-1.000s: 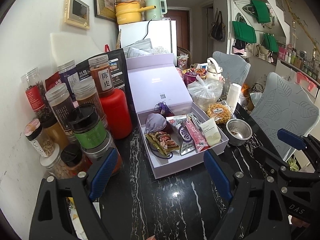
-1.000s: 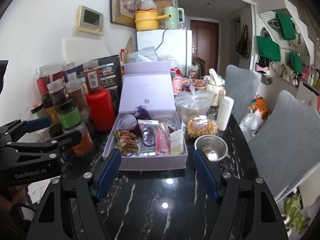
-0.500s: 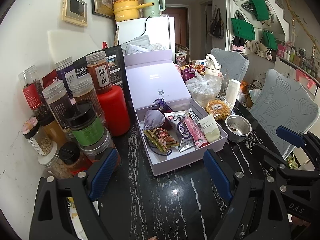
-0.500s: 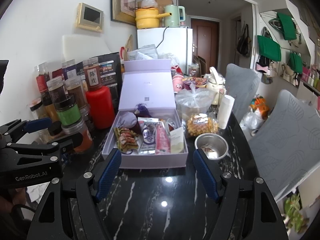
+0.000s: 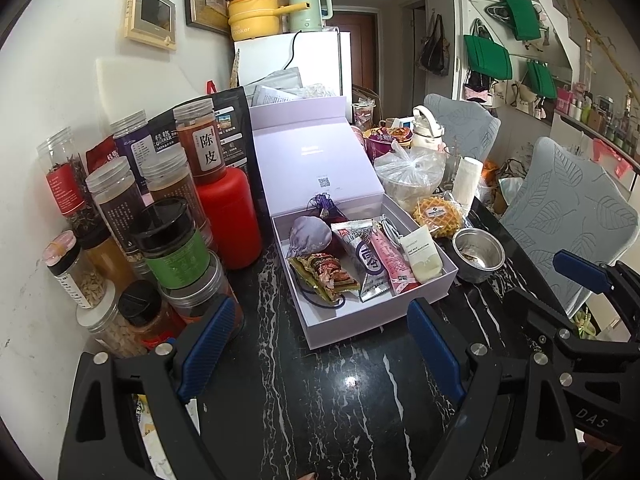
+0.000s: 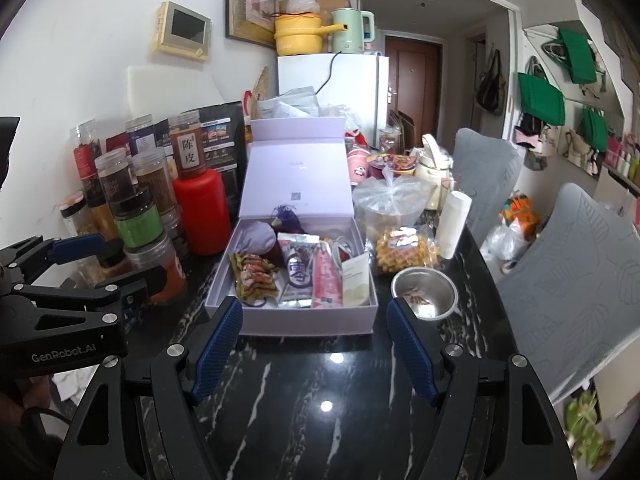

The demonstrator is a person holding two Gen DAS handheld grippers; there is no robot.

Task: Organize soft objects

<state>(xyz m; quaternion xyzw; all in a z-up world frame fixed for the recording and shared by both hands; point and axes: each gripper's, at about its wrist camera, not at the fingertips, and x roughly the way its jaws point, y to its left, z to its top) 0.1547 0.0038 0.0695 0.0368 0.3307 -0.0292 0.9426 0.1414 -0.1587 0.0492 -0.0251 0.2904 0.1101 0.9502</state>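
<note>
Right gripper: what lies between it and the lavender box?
Only bare black marble tabletop separates the right gripper from the lavender box, seen in the right wrist view.

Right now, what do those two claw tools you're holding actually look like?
Both are matte black frames with triangular cut-outs and silver bolts. Each finger ends in a ribbed blue pad. The left gripper has "GenRobot.AI" printed in pale letters on its side, seen from the right camera. The right gripper shows "DAS" on its body in the left camera.

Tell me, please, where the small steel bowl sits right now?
In both wrist views the steel bowl stands on the black marble table, just right of the open lilac box and in front of the bagged waffle.
</note>
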